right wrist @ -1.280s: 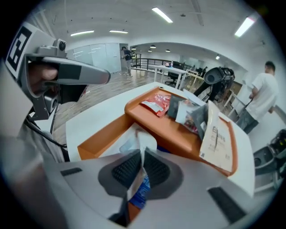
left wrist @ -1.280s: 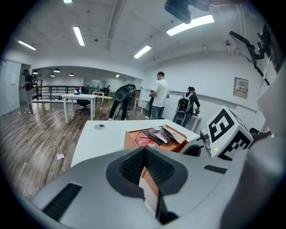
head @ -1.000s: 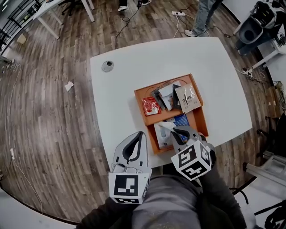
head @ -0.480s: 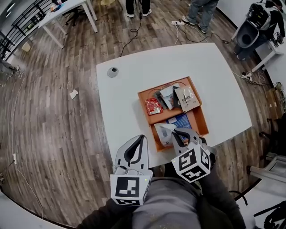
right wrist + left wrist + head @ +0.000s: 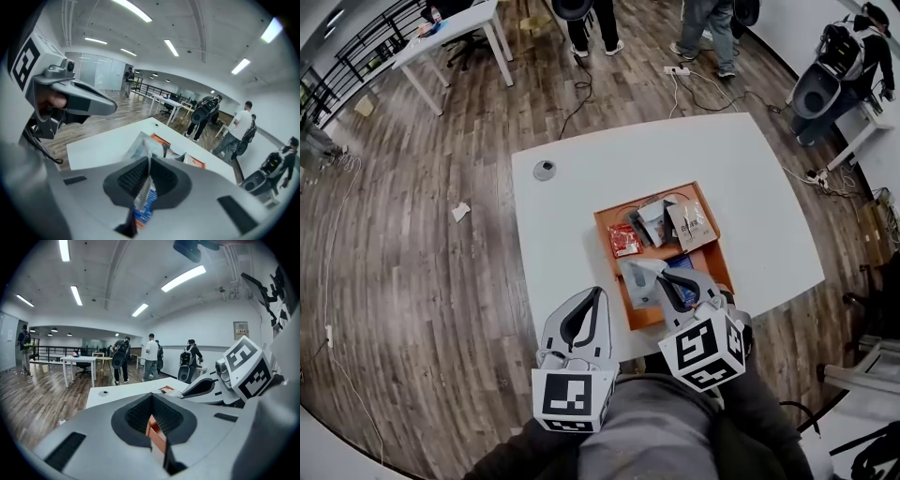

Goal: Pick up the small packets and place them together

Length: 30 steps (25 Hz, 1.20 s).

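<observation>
My right gripper (image 5: 660, 277) is shut on a silver packet (image 5: 637, 278) with blue print and holds it above the near end of the orange tray (image 5: 609, 211). In the right gripper view the packet (image 5: 144, 151) stands edge-on between the shut jaws (image 5: 149, 161). A red packet (image 5: 624, 240), grey-white packets (image 5: 654, 220) and a beige packet (image 5: 692, 225) lie in the tray's far part; a blue packet (image 5: 680, 263) lies nearer. My left gripper (image 5: 599, 292) hangs shut with nothing in it over the table's near edge, left of the tray.
The tray rests on a white table (image 5: 750, 178) bearing a small round grey disc (image 5: 545, 170) at its far left. Wooden floor surrounds it, with cables, white desks (image 5: 455, 28) and people (image 5: 703, 23) standing beyond. A grey seat (image 5: 820, 84) is at the far right.
My right gripper has risen with the silver packet, lifting it off the tray's near compartment. The left gripper has risen slightly. The head view has shifted, so the table sits lower in the picture.
</observation>
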Tool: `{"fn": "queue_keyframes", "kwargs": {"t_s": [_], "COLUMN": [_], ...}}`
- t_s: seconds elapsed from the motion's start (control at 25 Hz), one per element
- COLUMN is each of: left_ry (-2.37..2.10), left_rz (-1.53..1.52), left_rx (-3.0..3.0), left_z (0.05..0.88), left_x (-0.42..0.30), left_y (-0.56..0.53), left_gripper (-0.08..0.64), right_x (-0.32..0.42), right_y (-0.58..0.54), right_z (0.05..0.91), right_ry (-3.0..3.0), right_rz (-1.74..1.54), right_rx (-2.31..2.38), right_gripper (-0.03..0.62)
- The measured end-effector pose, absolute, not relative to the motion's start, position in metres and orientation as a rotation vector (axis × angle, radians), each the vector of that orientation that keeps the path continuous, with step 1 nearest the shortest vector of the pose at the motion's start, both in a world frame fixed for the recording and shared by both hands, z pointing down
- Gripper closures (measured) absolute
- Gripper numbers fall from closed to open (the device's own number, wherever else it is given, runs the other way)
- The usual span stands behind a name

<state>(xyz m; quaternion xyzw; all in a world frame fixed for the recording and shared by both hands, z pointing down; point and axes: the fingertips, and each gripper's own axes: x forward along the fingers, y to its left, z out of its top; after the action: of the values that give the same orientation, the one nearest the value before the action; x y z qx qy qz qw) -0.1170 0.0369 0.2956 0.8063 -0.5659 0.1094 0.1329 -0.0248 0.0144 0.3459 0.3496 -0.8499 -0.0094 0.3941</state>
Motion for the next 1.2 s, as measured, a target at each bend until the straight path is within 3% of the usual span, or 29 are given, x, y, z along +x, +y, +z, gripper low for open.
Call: {"fn": "queue_keyframes", "kwargs": {"t_s": [0.6,1.2], "left_ry": [-1.733,-1.788], "left_rz": [0.326,0.401], "left_rx": [2.276,2.068], "left_z": [0.289,0.326], "left_x": [-0.121,-0.151], "left_y": [-0.011,-0.037], "left_gripper": [0.563,0.563], "right_x": [-0.026,-0.049], "right_y": [-0.058,-0.107], "right_z": [0.324,0.373], "right_ry": [-2.215,-2.193], "right_rz": [-0.056,0.058], "right_rx": [0.906,0.802], "right_gripper": [0.569,0.566]}}
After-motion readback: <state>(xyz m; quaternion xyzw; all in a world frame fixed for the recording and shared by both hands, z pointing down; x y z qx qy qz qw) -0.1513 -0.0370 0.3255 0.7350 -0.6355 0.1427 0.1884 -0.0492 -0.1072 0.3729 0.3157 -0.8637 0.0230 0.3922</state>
